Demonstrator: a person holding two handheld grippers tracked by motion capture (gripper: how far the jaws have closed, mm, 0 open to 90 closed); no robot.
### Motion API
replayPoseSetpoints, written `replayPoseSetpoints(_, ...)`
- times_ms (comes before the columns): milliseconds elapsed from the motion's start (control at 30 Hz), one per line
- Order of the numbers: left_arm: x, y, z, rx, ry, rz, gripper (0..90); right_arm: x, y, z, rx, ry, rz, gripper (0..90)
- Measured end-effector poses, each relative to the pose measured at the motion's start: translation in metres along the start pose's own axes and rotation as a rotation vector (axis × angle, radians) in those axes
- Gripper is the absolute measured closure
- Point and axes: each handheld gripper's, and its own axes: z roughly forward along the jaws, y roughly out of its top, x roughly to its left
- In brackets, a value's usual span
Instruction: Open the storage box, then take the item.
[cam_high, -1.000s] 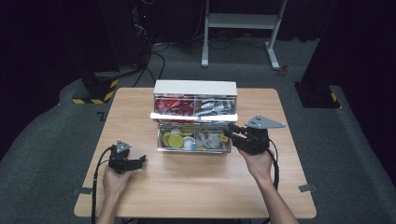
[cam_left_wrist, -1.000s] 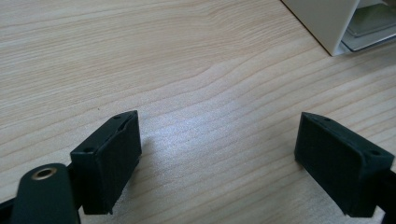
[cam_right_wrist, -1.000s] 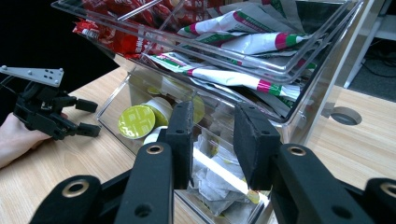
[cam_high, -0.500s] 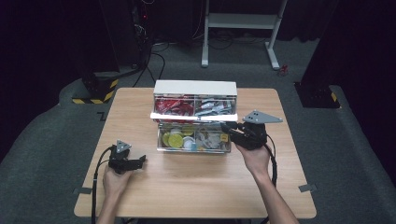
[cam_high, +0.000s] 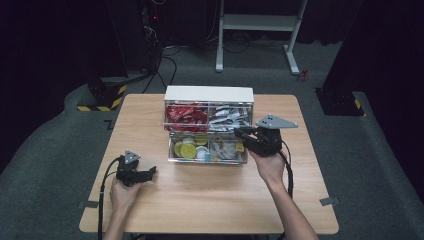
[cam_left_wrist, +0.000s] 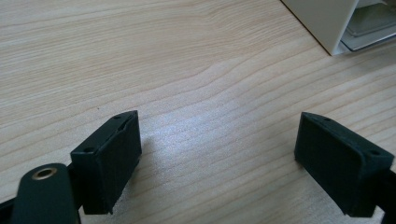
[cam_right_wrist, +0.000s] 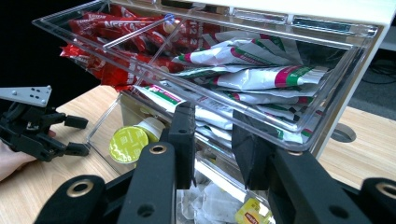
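So the right tool (cam_high: 243, 137) is up at the right end of the clear organizer (cam_high: 207, 131) in the middle of the bench (cam_high: 210, 200), parked right at the front of it. In the right gripper view its jaws are pulled in as far as they go, and they look clamped on the front wall of the upper drawer (cam_right_wrist: 261, 122), the clear one full of white, green and pink sachets (cam_right_wrist: 261, 77). The red sachets (cam_right_wrist: 105, 28) sit in the compartment next to those. The lower drawer (cam_high: 207, 157) is slid out toward the person, with yellow-lidded pods (cam_right_wrist: 128, 143) in its left part and tea bags (cam_right_wrist: 210, 205) lying right under the tool.

The left tool (cam_high: 149, 172) rests on the bench well off to the left of the organizer, near the front edge, jaws spread wide with nothing but bare wood between them. A white corner of the organizer's casing (cam_left_wrist: 327, 23) peeks in at the top right of the left gripper view
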Motion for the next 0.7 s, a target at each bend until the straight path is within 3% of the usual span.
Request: replayPoseSetpoints(700,0.0,0.0,-0.0004,-0.002,-0.009,0.004,16.0,-0.0068,0.0081,0.0029,0.003,-0.024,0.025,66.8)
